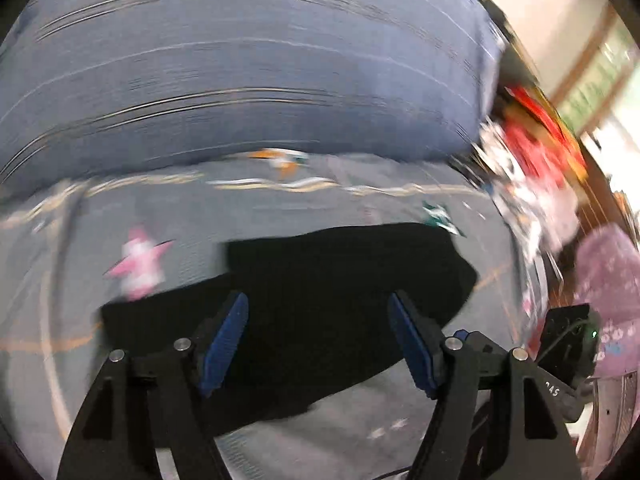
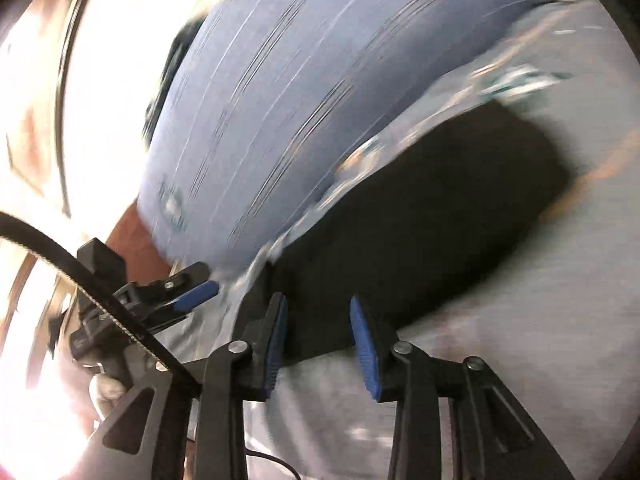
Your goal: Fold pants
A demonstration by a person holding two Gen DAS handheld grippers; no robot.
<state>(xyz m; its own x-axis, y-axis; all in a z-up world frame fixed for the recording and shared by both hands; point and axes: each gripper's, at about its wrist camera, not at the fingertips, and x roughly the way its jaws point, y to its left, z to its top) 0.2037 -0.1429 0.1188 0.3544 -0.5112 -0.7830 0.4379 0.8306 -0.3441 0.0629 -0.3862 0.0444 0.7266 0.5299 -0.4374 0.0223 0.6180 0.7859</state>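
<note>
While both views smear with blur, I see my left gripper (image 1: 318, 338) held wide apart above the black pants (image 1: 320, 300), its blue pads (image 1: 224, 344) closed on nothing. These pants lie in a flat dark bundle on the grey patterned bedspread (image 1: 360, 200), near the edge of a big blue striped cushion (image 1: 240, 80). Further right, my right gripper (image 2: 319, 344) stands partly open over the pants' near edge, also with nothing between its pads (image 2: 366, 354).
</note>
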